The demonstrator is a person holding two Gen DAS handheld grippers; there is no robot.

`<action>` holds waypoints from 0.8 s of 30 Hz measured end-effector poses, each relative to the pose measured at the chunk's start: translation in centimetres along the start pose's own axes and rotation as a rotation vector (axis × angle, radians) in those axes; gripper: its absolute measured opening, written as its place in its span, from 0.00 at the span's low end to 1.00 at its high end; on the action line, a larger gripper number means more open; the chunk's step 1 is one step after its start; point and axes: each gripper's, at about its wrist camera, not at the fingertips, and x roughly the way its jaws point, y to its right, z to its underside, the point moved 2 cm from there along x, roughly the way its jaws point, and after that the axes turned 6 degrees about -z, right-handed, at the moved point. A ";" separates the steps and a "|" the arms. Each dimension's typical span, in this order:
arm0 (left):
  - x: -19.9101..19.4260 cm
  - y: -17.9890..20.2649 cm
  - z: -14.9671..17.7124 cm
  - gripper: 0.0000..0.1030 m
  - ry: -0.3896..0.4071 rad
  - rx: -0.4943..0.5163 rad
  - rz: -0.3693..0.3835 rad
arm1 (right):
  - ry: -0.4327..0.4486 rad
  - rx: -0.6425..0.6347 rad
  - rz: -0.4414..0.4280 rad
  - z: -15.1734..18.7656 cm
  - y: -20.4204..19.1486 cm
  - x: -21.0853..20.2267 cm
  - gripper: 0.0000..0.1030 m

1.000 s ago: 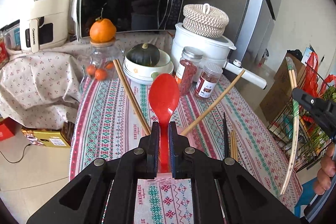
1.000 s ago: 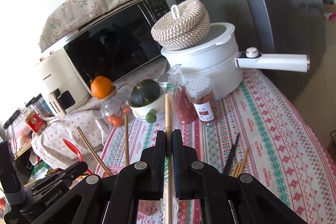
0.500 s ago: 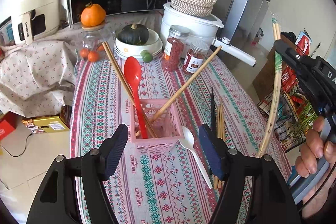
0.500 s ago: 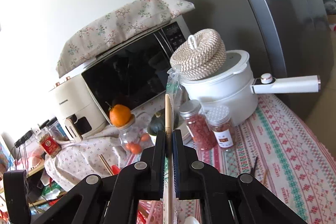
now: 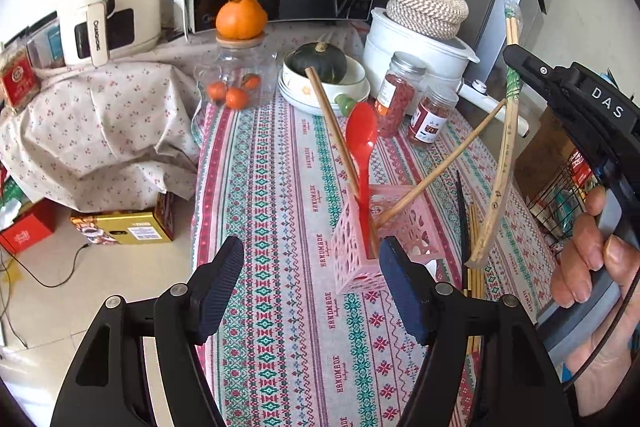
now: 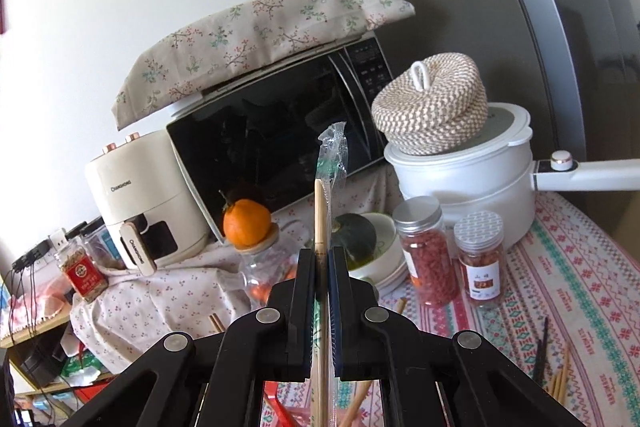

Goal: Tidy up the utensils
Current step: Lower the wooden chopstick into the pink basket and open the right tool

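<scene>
Standing in pink basket (image 5: 404, 227): one red spoon (image 5: 362, 143), two chopsticks (image 5: 332, 123).

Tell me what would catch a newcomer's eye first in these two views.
A glossy red plastic spoon stands in the pink lattice utensil basket mid-table, between leaning wooden chopsticks. The right hand-held gripper is clamped on plastic-wrapped bamboo chopsticks, poised beside the basket. Behind, a bright orange tangerine sits on a glass jar.
</scene>
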 end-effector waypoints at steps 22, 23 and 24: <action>0.7 -0.4 0.2 0.71 -0.033 -0.037 0.039 | -0.042 -0.027 -0.022 1.4 -0.7 1.8 0.40; 0.7 -0.2 0.3 0.71 -0.036 -0.034 0.043 | -0.053 -0.023 -0.018 1.2 -0.5 1.4 0.41; 0.7 -0.1 0.4 0.71 -0.040 -0.031 0.049 | -0.068 -0.014 -0.016 1.0 -0.2 1.1 0.42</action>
